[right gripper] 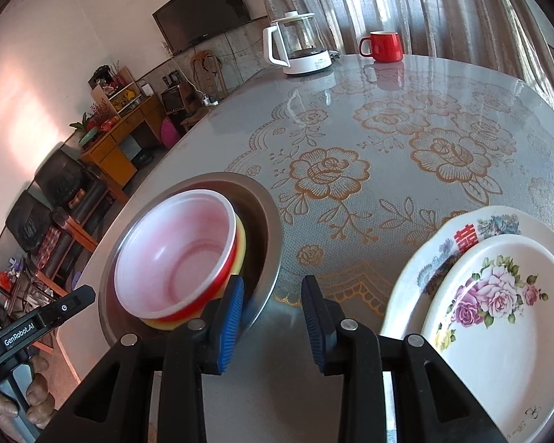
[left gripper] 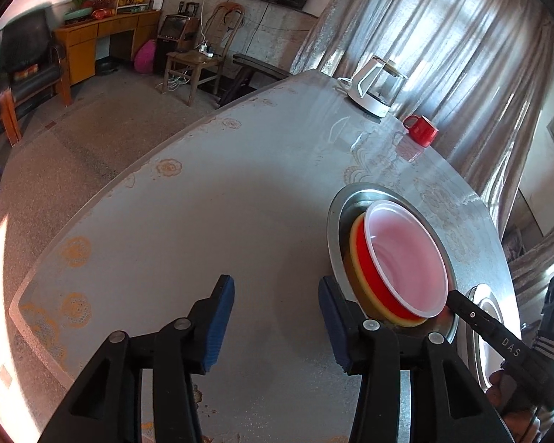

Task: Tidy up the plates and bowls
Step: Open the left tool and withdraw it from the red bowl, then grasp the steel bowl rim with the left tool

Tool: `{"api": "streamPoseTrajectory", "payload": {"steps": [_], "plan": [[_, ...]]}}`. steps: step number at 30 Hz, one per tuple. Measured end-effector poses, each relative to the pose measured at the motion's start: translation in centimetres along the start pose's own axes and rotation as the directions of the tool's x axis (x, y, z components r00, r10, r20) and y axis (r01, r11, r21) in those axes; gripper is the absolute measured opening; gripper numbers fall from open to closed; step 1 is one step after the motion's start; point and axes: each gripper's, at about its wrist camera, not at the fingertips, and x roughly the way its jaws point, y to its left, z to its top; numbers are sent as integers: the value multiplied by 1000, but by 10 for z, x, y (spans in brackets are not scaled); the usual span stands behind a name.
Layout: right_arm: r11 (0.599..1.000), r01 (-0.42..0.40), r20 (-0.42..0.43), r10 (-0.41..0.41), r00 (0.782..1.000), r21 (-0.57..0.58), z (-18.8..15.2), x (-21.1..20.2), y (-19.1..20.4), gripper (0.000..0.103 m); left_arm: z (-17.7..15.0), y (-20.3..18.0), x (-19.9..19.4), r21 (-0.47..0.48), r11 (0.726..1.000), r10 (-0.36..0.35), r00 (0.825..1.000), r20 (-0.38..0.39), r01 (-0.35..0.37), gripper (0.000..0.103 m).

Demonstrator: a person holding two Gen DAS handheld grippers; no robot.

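Left claw [left gripper: 277, 317], low centre of the left wrist view: parted, blue pads apart with only bare tabletop [left gripper: 203, 221] between them, gripping nothing. Right-hand pad just beside the rim of the metal dish [left gripper: 334, 221], contact hard to judge.

Right claw [right gripper: 273, 317], low centre of the right wrist view: parted somewhat narrower, empty between the pads. Left pad overlapping the near edge of the metal dish [right gripper: 266, 214] in the picture; touching or merely in front, cannot tell.

Red bowl [right gripper: 173, 258], white inside with a pinkish tint, nested in a yellow bowl [right gripper: 242, 243], both sitting tilted in the metal dish at lower left of the right wrist view. In the left wrist view, same stack at right of centre, red bowl [left gripper: 406, 258] over a thin yellow bowl [left gripper: 354, 236] rim.

Two floral plates stacked at lower right of the right wrist view: smaller plate [right gripper: 498, 313] with pink roses on top of a larger plate [right gripper: 443, 236] bearing a red character.

White kettle [right gripper: 299, 44] and red mug [right gripper: 384, 46] at the far tabletop edge, upper centre.
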Motion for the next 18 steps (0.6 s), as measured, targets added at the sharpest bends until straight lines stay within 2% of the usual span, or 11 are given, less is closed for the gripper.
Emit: {"api": "streamPoseTrajectory", "payload": {"steps": [4, 11, 16, 18], "plan": [[1000, -8, -5, 8, 1000, 2, 0, 0, 0, 32, 1, -5, 4, 15, 1000, -20, 999, -27, 20, 49], [1000, -22, -20, 22, 1000, -18, -2, 2, 3, 32, 3, -11, 3, 61, 998, -2, 1000, 22, 1, 49], [999, -33, -23, 32, 999, -17, -2, 5, 3, 32, 4, -15, -2, 80, 997, 1, 996, 86, -8, 62], [999, -37, -23, 36, 999, -13, -2, 6, 2, 32, 5, -18, 1, 91, 996, 1, 996, 87, -8, 65]]}}
